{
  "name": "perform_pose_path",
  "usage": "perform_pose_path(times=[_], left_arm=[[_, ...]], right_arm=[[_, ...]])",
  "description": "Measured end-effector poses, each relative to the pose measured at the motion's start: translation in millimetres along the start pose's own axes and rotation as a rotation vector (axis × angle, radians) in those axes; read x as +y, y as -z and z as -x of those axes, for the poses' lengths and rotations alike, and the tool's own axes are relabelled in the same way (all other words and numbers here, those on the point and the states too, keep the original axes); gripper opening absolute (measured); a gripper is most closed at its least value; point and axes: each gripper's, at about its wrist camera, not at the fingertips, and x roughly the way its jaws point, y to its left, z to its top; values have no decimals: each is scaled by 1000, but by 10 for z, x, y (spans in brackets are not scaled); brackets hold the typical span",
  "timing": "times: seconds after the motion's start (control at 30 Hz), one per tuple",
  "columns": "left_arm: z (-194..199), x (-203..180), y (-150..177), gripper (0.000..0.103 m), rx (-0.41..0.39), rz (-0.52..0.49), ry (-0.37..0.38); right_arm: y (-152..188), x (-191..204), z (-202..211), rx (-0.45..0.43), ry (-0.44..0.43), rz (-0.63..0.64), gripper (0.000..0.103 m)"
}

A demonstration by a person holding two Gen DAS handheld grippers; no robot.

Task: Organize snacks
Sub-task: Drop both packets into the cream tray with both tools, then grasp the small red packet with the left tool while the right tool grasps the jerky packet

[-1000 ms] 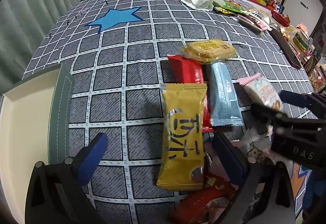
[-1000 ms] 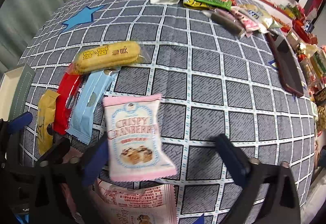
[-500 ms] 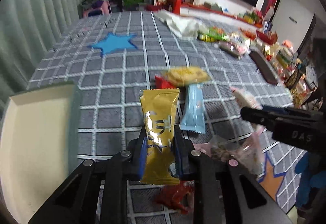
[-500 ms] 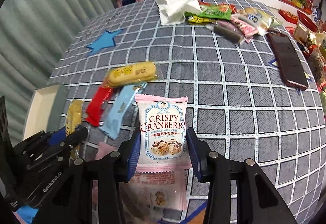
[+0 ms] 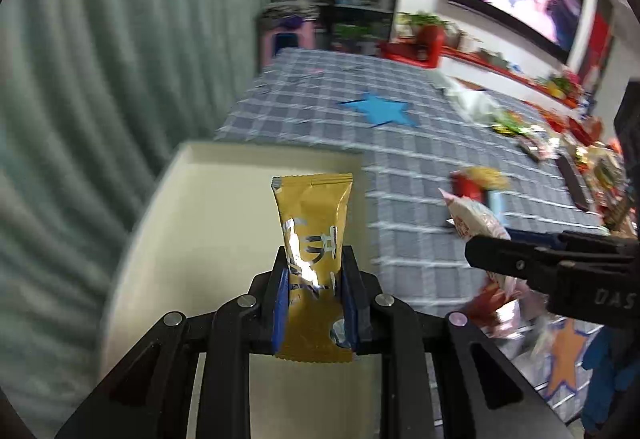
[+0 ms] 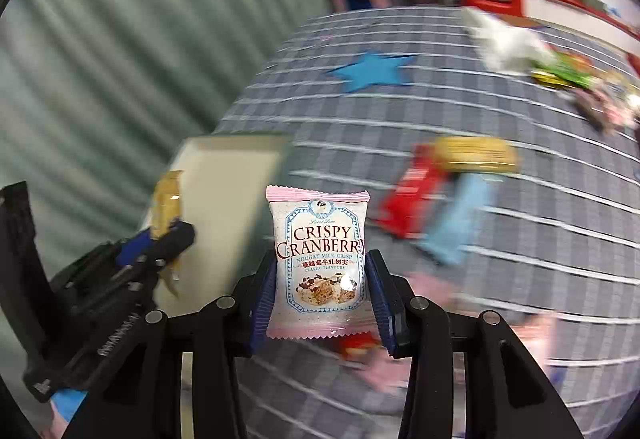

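Observation:
My left gripper (image 5: 316, 299) is shut on a gold snack packet (image 5: 314, 239) and holds it upright over the cream box (image 5: 224, 223) at the table's left edge. My right gripper (image 6: 320, 299) is shut on a pink Crispy Cranberry packet (image 6: 320, 259), held above the table just right of the box (image 6: 228, 199). In the right wrist view the left gripper (image 6: 160, 243) with its gold packet (image 6: 166, 199) is at the left. In the left wrist view the right gripper (image 5: 500, 251) with the pink packet (image 5: 474, 217) is at the right.
A red packet (image 6: 412, 191), a light blue packet (image 6: 460, 219) and a yellow packet (image 6: 474, 155) lie on the grey checked tablecloth (image 6: 400, 111). More snacks (image 6: 568, 75) and a white cloth (image 6: 508, 43) lie at the far right. A grey curtain (image 5: 100, 79) hangs left.
Both grippers closed on their packets, lifted them off the table and swung left; the gold packet is now over the cream box and the pink packet follows beside it.

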Motion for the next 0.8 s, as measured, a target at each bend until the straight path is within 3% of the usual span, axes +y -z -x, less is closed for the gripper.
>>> perform_pose_path(times=[0.17, 0.2, 0.23, 0.3, 0.33, 0.37, 0.4, 0.43, 0.63, 0.8], left_arm=[[-102, 308, 211, 26, 46, 41, -68], [-132, 334, 240, 30, 54, 48, -77], [-170, 322, 284, 36, 65, 47, -83], [-210, 282, 360, 79, 72, 38, -95], [-191, 249, 393, 83, 57, 31, -99], [-167, 206, 416, 83, 37, 17, -95], [-141, 187, 423, 83, 24, -2, -88], [-109, 122, 422, 83, 14, -31, -72], [105, -437, 335, 83, -57, -211, 8], [35, -1044, 302, 83, -31, -361, 83]], right_arm=[[30, 525, -302, 38, -68, 70, 45], [40, 587, -346, 44, -76, 80, 45], [53, 656, -400, 57, -83, 95, 46], [57, 721, -530, 99, -79, 118, 47], [82, 722, -565, 115, -60, 123, 59], [98, 698, -572, 119, -36, 125, 70], [128, 646, -545, 108, -2, 125, 91], [155, 565, -488, 84, 32, 123, 95], [350, -219, -80, 28, 169, -17, 95], [558, -1090, 338, -9, 253, -241, 95]])
